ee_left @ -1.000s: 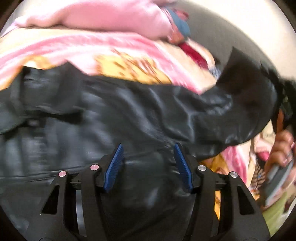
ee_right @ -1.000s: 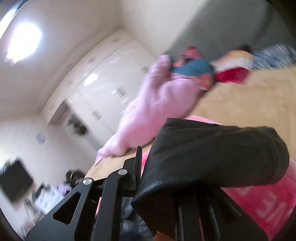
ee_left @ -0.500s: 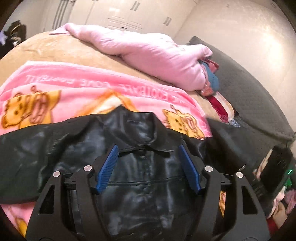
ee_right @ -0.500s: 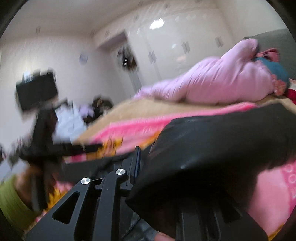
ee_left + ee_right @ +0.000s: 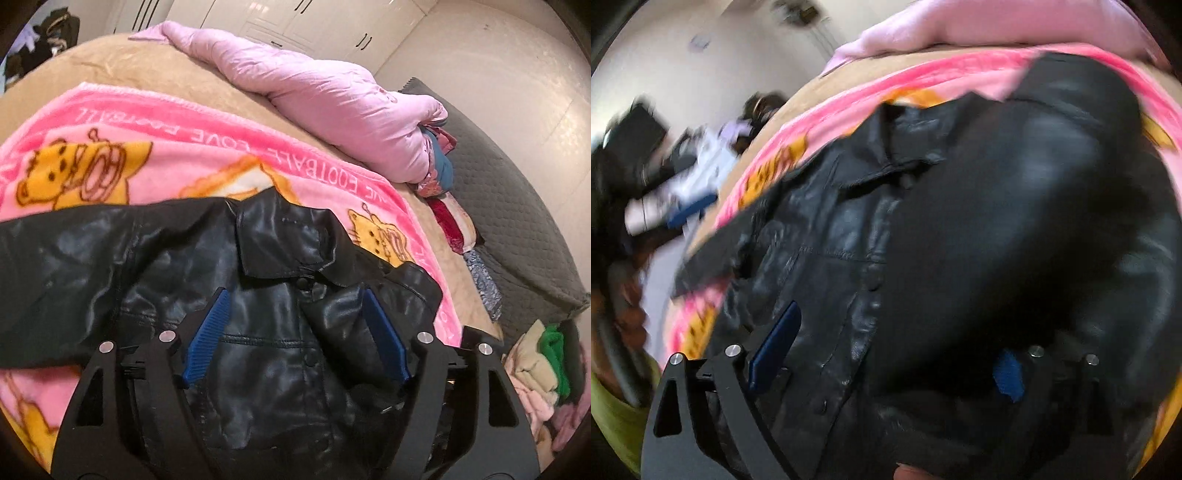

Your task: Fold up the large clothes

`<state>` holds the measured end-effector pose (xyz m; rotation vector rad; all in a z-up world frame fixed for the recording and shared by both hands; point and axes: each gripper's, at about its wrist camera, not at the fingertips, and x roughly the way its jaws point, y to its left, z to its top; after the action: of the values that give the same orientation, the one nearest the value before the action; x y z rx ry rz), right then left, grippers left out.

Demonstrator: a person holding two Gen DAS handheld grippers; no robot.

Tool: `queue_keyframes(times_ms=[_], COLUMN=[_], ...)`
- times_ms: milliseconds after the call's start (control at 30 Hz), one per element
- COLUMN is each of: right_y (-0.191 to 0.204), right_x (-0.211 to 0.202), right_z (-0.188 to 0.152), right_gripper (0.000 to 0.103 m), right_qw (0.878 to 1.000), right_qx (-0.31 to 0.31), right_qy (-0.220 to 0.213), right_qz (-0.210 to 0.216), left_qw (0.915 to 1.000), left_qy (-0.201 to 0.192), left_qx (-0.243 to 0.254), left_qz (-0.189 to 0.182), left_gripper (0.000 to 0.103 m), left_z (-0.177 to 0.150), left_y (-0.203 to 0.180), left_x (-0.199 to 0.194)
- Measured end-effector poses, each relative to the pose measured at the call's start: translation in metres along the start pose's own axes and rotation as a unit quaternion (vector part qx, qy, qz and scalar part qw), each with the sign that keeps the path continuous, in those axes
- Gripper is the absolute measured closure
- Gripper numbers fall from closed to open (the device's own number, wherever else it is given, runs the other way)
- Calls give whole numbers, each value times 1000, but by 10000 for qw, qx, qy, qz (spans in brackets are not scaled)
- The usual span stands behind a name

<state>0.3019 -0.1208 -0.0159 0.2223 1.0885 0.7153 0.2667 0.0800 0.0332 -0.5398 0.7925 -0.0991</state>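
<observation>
you hold your left gripper over the chest of the shiny black leather jacket. its jaws are opening, its blue ribbed pads stand apart and press on nothing; the jacket front lies below the gap. the jacket lies spread, collar away from you, on the pink fleece blanket with yellow cartoon bears, which covers the beige bed. a long pale pink padded quilt lies rolled behind it.

your right gripper is opening wide too. a thick black fold of the jacket's sleeve lies between and over its jaws, and it hides most of the right pad. the view is blurred, but the pads do not seem to pinch it.
</observation>
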Motion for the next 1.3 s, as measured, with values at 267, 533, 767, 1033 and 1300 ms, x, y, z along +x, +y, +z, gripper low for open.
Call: queue_keyframes(times_ms=[267, 533, 767, 1033, 1300], right_y=[-36, 32, 48, -2, -73], right_x=[-65, -56, -43, -91, -127], right_z=[2, -1, -11, 2, 16], right_gripper=[13, 13, 13, 13, 13], right_qw=[9809, 9799, 9852, 9838, 9738], right_qx=[852, -586, -1187, -509, 480], right_qy=[-1699, -1577, -864, -1658, -2211], right_qz=[412, 1075, 881, 464, -213], left_qw=[9998, 9992, 9968, 9915, 9928], left_qy=[71, -241, 117, 821, 846], left_qx=[-51, -319, -776, -644, -518], left_qz=[-191, -31, -126, 782, 672], left_gripper=[34, 28, 20, 20, 76], left_z=[-2, 10, -10, -47, -67], left_y=[-11, 9, 35, 56, 41], left_x=[6, -28, -20, 28, 48])
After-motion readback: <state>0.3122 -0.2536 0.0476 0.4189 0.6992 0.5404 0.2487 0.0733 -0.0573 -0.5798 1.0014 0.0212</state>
